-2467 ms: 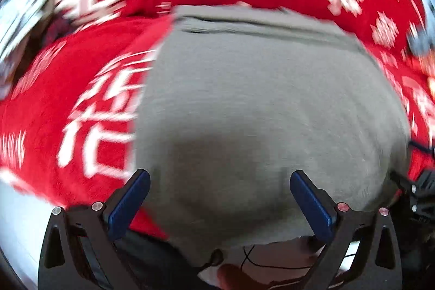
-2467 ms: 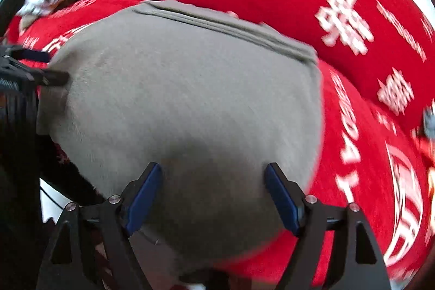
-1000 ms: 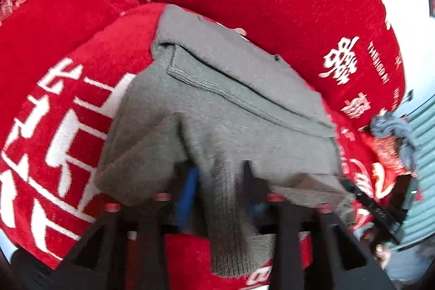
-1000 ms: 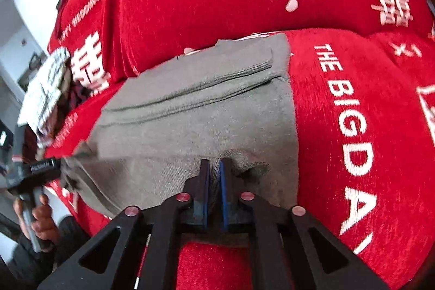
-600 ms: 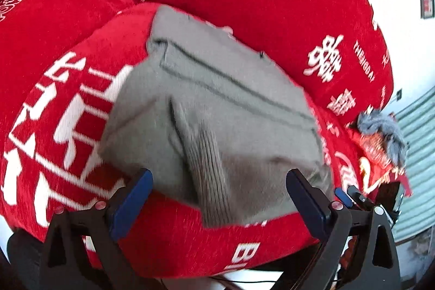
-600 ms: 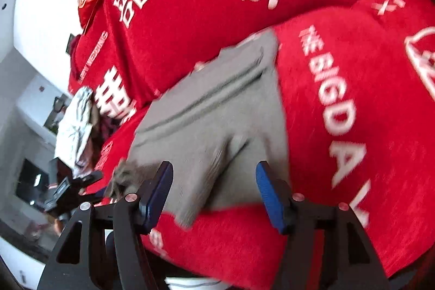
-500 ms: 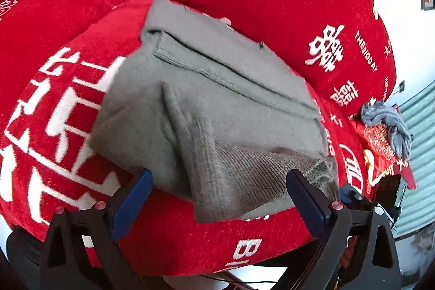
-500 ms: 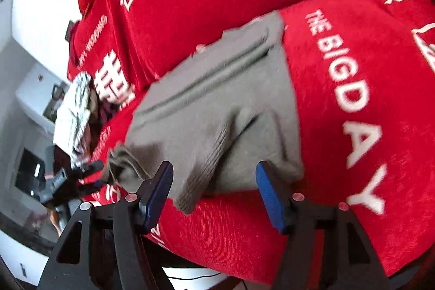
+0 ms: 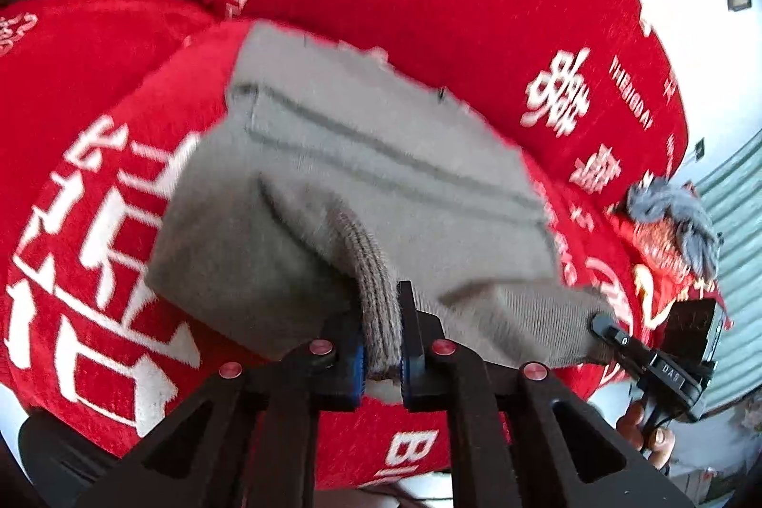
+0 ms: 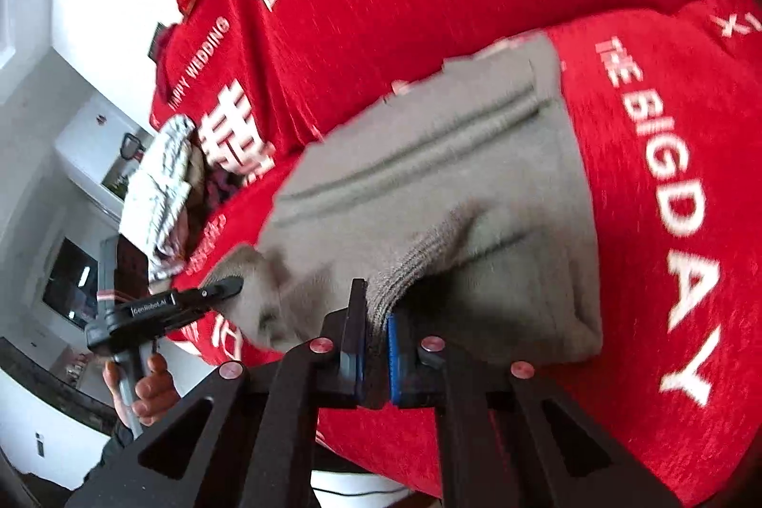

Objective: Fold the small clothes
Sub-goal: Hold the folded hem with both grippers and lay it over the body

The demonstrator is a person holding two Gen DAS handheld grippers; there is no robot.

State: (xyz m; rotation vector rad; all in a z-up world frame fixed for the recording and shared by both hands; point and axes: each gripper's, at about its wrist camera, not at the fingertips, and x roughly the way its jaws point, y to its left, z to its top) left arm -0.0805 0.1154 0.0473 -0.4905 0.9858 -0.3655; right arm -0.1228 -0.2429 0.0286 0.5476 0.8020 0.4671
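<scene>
A grey knit garment (image 9: pixel 381 170) lies folded on the red sofa seat (image 9: pixel 95 89), its ribbed hem toward me. In the left wrist view my left gripper (image 9: pixel 381 317) has its jaws closing tight on a bunched strip of that ribbed hem. My right gripper (image 9: pixel 601 324) shows at the right, pinching the garment's near corner. In the right wrist view my right gripper (image 10: pixel 376 317) has its jaws closing on the ribbed edge of the grey garment (image 10: pixel 452 184), with fabric between the blue pads. My left gripper (image 10: pixel 233 284) grips a lifted corner at the left.
The red sofa cover with white lettering (image 10: pixel 666 184) fills both views. A grey-blue cloth heap (image 9: pixel 676 217) lies far right. A white patterned cloth (image 10: pixel 162 184) lies on the seat to the left. A hand (image 10: pixel 143 389) holds the left gripper's handle.
Half a second ago both grippers stood wide open over the garment. Now both have shut on its ribbed edge and pulled it up slightly off the seat.
</scene>
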